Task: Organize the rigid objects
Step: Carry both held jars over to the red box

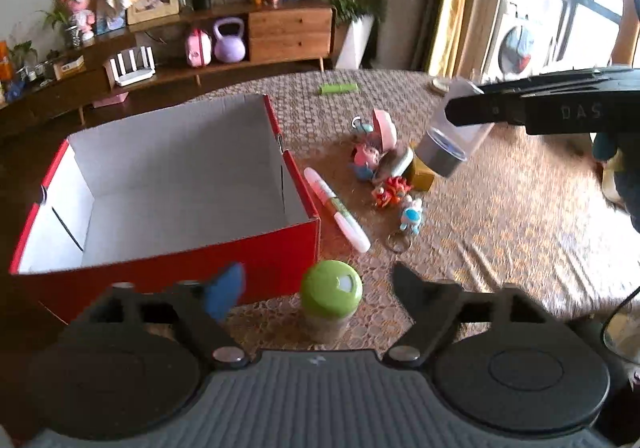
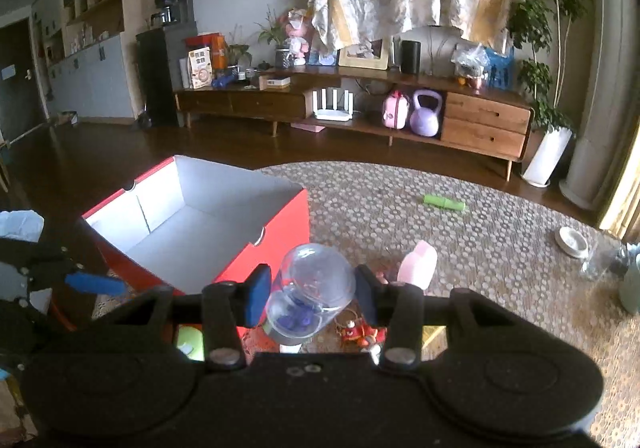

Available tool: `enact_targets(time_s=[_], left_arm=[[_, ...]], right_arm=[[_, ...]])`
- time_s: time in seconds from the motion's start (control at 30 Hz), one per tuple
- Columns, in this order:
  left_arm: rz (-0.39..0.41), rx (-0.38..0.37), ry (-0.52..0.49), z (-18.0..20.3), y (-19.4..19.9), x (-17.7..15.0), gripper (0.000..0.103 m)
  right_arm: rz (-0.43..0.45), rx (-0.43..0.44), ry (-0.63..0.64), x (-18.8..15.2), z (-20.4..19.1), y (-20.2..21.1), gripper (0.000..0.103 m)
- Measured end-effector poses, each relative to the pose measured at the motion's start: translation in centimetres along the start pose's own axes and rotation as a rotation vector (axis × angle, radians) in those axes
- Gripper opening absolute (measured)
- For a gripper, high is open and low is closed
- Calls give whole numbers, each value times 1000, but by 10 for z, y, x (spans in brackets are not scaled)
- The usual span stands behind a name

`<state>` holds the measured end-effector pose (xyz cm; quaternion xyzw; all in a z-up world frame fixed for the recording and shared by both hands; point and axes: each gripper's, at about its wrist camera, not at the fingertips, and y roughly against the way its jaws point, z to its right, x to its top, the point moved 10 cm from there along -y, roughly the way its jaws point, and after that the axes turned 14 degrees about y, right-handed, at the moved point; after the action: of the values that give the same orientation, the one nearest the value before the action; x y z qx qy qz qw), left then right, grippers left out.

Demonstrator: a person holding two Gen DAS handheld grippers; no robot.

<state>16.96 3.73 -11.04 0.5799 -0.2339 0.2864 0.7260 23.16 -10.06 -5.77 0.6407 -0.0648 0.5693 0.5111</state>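
Note:
A red box (image 1: 172,260) with a white inside stands open and empty on the patterned rug; it also shows in the right wrist view (image 2: 276,244). My right gripper (image 2: 310,294) is shut on a clear plastic bottle (image 2: 312,288) and holds it in the air beside the box; the bottle also shows in the left wrist view (image 1: 448,139). My left gripper (image 1: 316,288) is open, with a green-capped jar (image 1: 331,294) standing between its fingers, untouched. A white marker (image 1: 336,203) lies by the box's right wall.
A pile of small toys (image 1: 388,175), a pink case (image 1: 384,129) and a keyring figure (image 1: 412,215) lie right of the box. A green tube (image 1: 338,88) lies farther back. A wooden sideboard (image 2: 400,111) lines the wall. A white dish (image 2: 572,240) sits at the rug's right.

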Motion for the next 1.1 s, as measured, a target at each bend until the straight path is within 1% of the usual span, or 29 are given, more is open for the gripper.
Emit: enact_targets(time_s=[0.1,0.17,0.23,0.3,0.33,0.43,0.53,0.63,0.7,0.77,0.83,0.9,0.93,1.03,1.1], left_arm=[[-22,10,8,2,-13,-10,86],[-56,15,14,2,-27,-24,86],[-74,33,-2,2,-40,-34,86],[-76,66,-11,-1,-53,-40,86],[-77,81,0,-4,-59,-41,86],[-76,89,28,-7,-73,-45,86],[-57,100,13,-6,-82,-47,86],[-58,118,4,-7,-89,-52,86],[-60,131,5,-8,-93,-53,79],[-72,138,2,-9,-97,-55,63],[-80,149,1,-11,-97,-57,59],[-81,137,7,-10,-96,-57,52],[-85,129,7,-9,-95,-57,43],[-73,165,-20,-7,-94,-58,43],[-70,168,-12,-8,-93,-57,43]], right_arm=[[-5,4,-2,-4,0,-1,45],[-7,8,-4,-6,-1,-2,46],[-9,13,-1,-8,-3,-2,45],[-13,12,-4,-9,-3,-4,46],[-15,14,-6,-9,-2,-4,46],[-25,14,-6,-14,-2,-5,45],[-36,16,-9,-19,-2,-6,45],[-41,16,-10,-21,-3,-7,45],[-42,17,-11,-22,-3,-6,46],[-45,18,-9,-22,-3,-6,45],[-49,17,-7,-24,-4,-6,45],[-50,16,-6,-23,-4,-6,45],[-49,17,-7,-23,-4,-6,45],[-49,15,-4,-23,-4,-5,46],[-48,13,-3,-22,-4,-5,45]])
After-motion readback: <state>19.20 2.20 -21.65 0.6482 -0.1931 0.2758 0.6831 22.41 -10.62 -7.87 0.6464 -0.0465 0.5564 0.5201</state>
